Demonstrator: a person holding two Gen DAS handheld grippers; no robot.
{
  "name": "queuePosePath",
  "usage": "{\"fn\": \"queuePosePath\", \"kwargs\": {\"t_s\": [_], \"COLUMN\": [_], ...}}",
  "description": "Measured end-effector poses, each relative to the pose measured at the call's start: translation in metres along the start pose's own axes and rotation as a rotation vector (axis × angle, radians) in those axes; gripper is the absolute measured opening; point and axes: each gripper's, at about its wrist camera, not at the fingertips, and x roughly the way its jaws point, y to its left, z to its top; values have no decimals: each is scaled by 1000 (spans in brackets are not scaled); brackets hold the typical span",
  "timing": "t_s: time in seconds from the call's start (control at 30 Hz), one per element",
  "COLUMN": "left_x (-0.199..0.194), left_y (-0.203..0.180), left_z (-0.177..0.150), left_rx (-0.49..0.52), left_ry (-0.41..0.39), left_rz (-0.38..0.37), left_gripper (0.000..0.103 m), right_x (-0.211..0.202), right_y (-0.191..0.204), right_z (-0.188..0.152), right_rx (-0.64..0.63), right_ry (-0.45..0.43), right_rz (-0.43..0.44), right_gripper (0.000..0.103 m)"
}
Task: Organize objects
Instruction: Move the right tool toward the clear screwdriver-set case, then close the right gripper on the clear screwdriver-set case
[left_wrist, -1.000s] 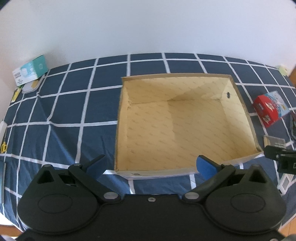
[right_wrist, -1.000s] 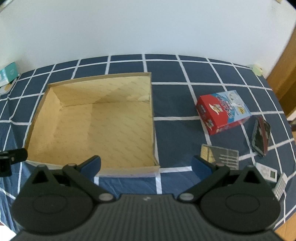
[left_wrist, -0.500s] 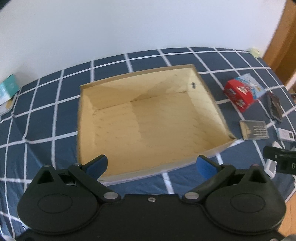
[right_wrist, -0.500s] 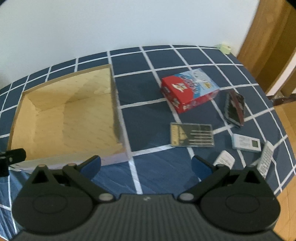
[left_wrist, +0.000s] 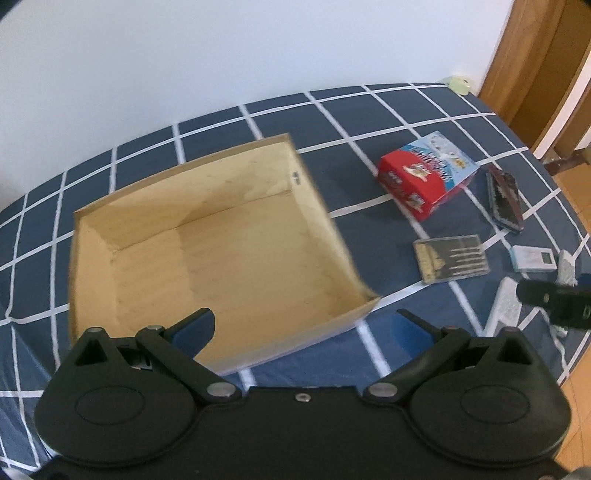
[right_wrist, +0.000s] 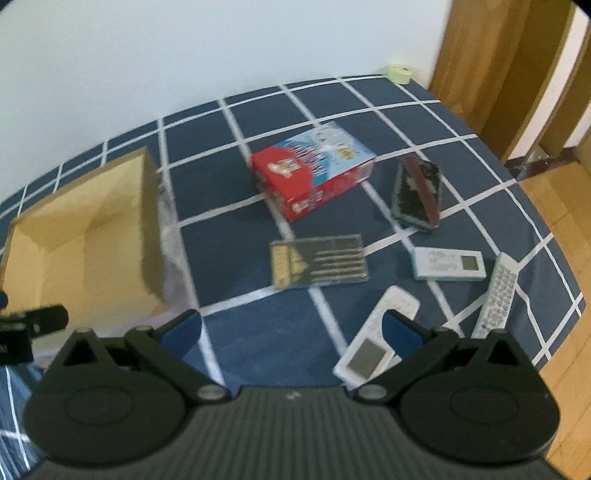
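An empty cardboard box (left_wrist: 317, 206) (right_wrist: 147, 206) sits open on the blue checked cloth. To its right lie a red and blue carton (left_wrist: 428, 177) (right_wrist: 314, 170), a clear drill-bit case (left_wrist: 450, 258) (right_wrist: 319, 266), a dark brush block (left_wrist: 504, 195) (right_wrist: 415, 192), a small white remote with a screen (right_wrist: 447, 264) (left_wrist: 532, 258), a long grey remote (right_wrist: 496, 295) and a white remote (right_wrist: 376, 339). My left gripper (left_wrist: 306, 328) is open and empty over the box's near edge. My right gripper (right_wrist: 291, 328) is open and empty, its right finger over the white remote.
A roll of pale green tape (right_wrist: 397, 72) (left_wrist: 458, 83) sits at the far corner by the white wall. A wooden door frame (right_wrist: 498, 74) and wood floor (right_wrist: 561, 221) lie to the right, past the bed's edge.
Both grippers have swung to the right. The box has slid left in both views and the remotes have come into sight. Both grippers stay open.
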Motion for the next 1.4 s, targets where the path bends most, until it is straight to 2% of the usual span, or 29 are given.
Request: {"fn": "queuePosePath", "kwargs": {"t_s": [0.17, 0.37, 0.53, 0.63, 0.7, 0.83, 1.27, 1.4], "left_x": [10, 29, 53, 70, 80, 100, 174, 195], "left_y": [-35, -79, -108, -120, -123, -134, -137, -138], "left_z": [17, 40, 50, 53, 56, 61, 71, 68], "left_rx": [-7, -39, -58, -62, -78, -42, -59, -74], "left_ry": [5, 20, 66, 119, 145, 183, 324, 371], "left_rz": [9, 13, 14, 13, -3, 25, -24, -47], "left_gripper": [103, 103, 103, 103, 103, 103, 103, 97], "right_x": [12, 35, 58, 73, 84, 107, 185, 207], "right_y": [-39, -72, -95, -103, -106, -106, -95, -90], "right_z": [27, 60, 81, 89, 93, 98, 109, 106], "right_rx": [33, 4, -12, -15, -16, -21, -13, -32], "right_ry": [7, 32, 63, 85, 104, 152, 320, 372], "right_rz": [29, 71, 112, 135, 147, 163, 206, 199], "right_gripper": [103, 103, 103, 103, 103, 103, 100, 91]}}
